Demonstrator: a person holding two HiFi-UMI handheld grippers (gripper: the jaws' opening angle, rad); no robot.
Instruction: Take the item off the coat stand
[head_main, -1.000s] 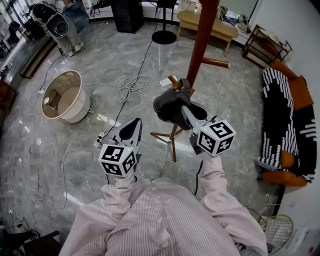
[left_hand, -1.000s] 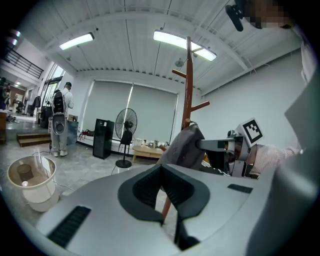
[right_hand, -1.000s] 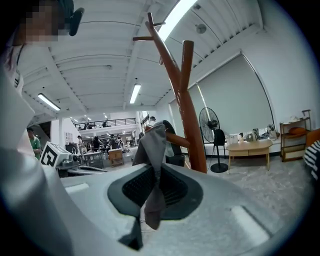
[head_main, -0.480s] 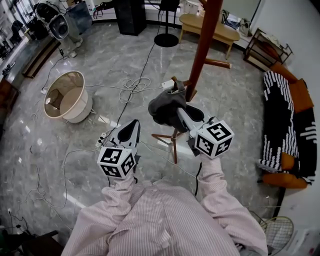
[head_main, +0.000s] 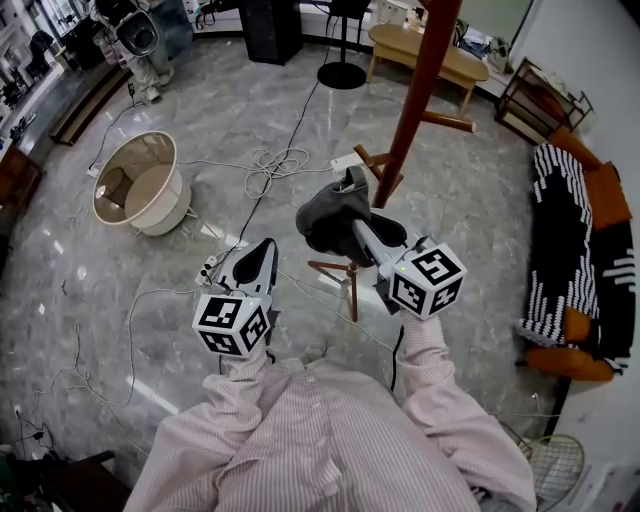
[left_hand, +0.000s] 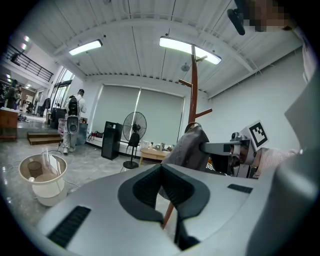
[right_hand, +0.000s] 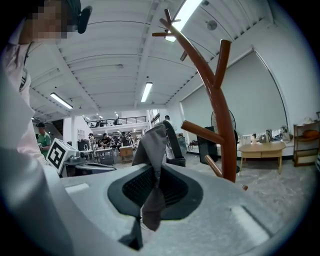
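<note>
Item: dark grey cloth (head_main: 332, 212), off the peg, held up in the air just left of the coat stand (head_main: 413, 105).
Right gripper (right_hand: 155, 172): fingers pinching a fold of the cloth, the rest draped above and below the pinch.
Nearest peg (head_main: 368, 160): bare, close to the cloth's top edge; clear of it in the right gripper view.
Left gripper (left_hand: 160, 172): fingers pressed together, nothing between them, lower and to the left, apart from the cloth.
Surface: grey marbled floor (head_main: 200, 120), glossy, crossed by loose cables (head_main: 270, 165).
Room: pale round basket (head_main: 160, 205) well to the left; striped sofa (head_main: 560, 230) along the right wall; round fan base (head_main: 341, 75) behind the stand.
Open room: bare floor between basket and stand; stand's legs (head_main: 350, 285) right under the grippers.
Change: cloth earlier sat over the peg's tip, now drawn off it to the left.
</note>
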